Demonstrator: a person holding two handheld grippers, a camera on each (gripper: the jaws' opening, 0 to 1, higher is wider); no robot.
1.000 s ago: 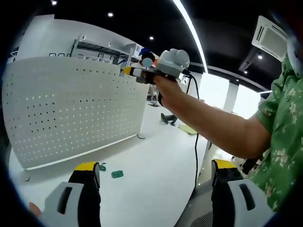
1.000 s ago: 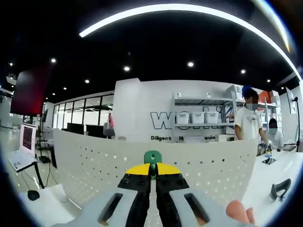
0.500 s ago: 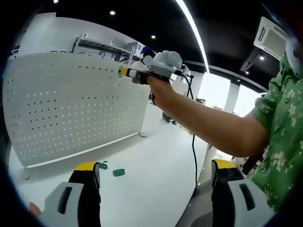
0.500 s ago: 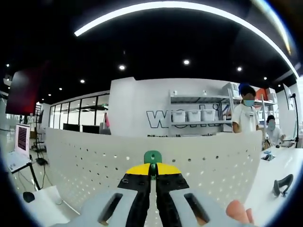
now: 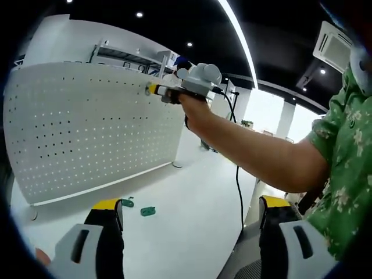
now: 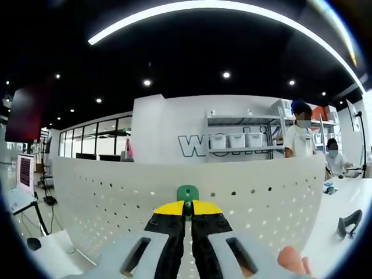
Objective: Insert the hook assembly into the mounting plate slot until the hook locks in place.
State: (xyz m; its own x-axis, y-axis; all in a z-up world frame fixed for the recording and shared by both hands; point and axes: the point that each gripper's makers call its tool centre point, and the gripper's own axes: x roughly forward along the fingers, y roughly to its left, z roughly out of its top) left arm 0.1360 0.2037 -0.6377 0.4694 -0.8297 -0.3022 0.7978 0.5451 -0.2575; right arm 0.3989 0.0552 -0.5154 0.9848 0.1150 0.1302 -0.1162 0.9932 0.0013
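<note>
The white pegboard mounting plate [image 5: 87,128] stands upright on the white table, and it spans the right gripper view [image 6: 261,203] too. My right gripper [image 6: 187,204] is shut on a green hook [image 6: 187,192], whose tip pokes out just in front of the board's upper rows of holes. In the left gripper view a hand holds that right gripper [image 5: 156,89] against the board's top edge. My left gripper [image 5: 189,212] stays low over the table, open wide with nothing between its jaws. Two more green hooks [image 5: 127,203] [image 5: 147,211] lie on the table near the board's foot.
The person's arm and green patterned shirt [image 5: 343,168] fill the right of the left gripper view. A cable [image 5: 239,186] hangs from the right gripper. Behind the board are shelves with bins [image 6: 235,142] and people. A black object [image 6: 349,224] lies at the far right on a table.
The right gripper with the green hook has edged closer to the pegboard, which now looms slightly larger in its view. The left gripper has stayed put and open.
</note>
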